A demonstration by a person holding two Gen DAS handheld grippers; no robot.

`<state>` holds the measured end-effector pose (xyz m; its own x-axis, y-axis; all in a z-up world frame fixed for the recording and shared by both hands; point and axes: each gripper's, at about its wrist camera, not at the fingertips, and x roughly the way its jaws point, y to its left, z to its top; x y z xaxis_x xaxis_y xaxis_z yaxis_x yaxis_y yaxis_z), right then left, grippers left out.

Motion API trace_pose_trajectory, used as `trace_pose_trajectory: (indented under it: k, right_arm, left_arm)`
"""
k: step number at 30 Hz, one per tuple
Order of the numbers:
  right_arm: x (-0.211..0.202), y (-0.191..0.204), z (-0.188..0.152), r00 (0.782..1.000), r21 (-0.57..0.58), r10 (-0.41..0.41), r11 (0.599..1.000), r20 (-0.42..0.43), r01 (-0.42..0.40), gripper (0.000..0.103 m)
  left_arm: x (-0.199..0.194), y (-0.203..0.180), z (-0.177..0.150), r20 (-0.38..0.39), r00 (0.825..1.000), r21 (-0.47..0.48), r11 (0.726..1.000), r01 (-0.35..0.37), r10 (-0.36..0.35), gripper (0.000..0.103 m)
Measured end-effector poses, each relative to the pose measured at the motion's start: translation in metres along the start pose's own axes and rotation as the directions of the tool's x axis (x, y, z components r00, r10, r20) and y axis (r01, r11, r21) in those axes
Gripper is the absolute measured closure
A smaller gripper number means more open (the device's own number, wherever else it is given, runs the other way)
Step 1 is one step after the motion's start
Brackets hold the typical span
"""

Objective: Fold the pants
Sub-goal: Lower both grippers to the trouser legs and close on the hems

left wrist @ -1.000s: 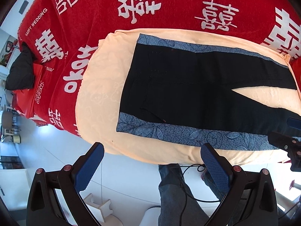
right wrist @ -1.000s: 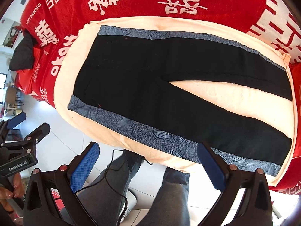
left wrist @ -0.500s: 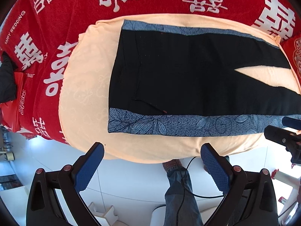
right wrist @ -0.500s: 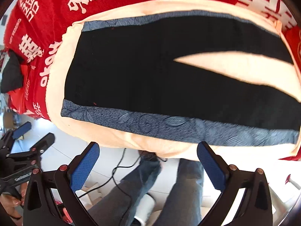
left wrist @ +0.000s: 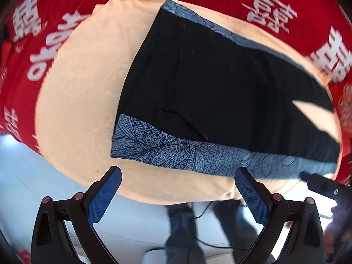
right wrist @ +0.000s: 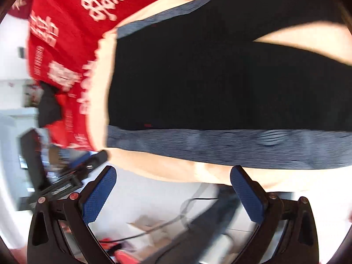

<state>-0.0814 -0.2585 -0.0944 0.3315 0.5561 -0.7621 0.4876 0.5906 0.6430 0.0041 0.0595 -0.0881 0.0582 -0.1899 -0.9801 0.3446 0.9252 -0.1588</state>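
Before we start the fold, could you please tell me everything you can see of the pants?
The pants are black, of soft cloth, with a blue-grey leaf-patterned band along each outer side. They lie flat and unfolded on a peach cloth, waistband at the left, legs parted in a narrow V at the right. A pocket seam shows near the waist. Neither gripper touches them; the peach cloth alone does.

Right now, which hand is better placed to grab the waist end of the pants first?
Probably the left gripper. It hangs open just below the pants' waist corner and blue patterned stripe. The right gripper, also open, faces the stripe farther along the leg.
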Motion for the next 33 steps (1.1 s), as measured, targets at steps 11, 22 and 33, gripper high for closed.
trace_pose_trajectory:
  k: [11,22,33]
  right_arm:
    - [0.099,-0.062,-0.033,0.953,0.228,0.302,0.931,-0.036,-0.286,0.041]
    - [0.061,-0.070,-0.005,0.862,0.243,0.454,0.831,0.225,-0.501,0.041]
    - [0.040,-0.132,-0.034,0.914,0.334,0.331,0.855,0.234,-0.396,0.041]
  left_arm:
    - [0.062,0.033,-0.020,-0.028,0.981,-0.113,0.976,0.189,-0.193,0.000]
    - [0.085,0.029,0.000,0.007,0.935,-0.229,0.909,0.347,-0.355,0.000]
    - [0.088,0.015,0.026,0.028,0.947,-0.233,0.919,0.317,-0.320,0.013]
